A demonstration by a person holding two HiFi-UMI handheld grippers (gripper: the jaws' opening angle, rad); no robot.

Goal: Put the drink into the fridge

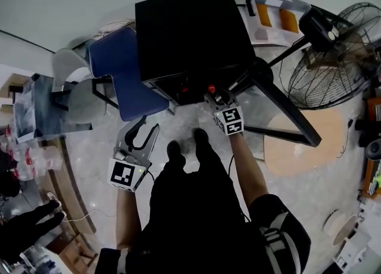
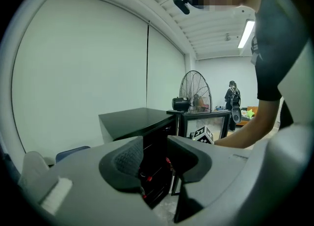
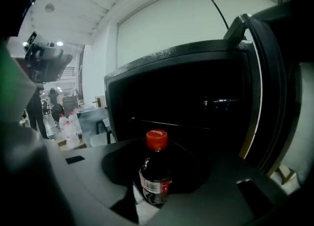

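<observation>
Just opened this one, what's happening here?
A person stands before a small black fridge whose door hangs open. The right gripper is clamped on a red-capped dark drink bottle, held at the fridge's open front. The left gripper is open and empty, off to the side.

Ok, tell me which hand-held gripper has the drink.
The right hand-held gripper: a red-capped dark bottle sits clamped between its jaws. The left hand-held gripper has its jaws apart with nothing between them.
</observation>
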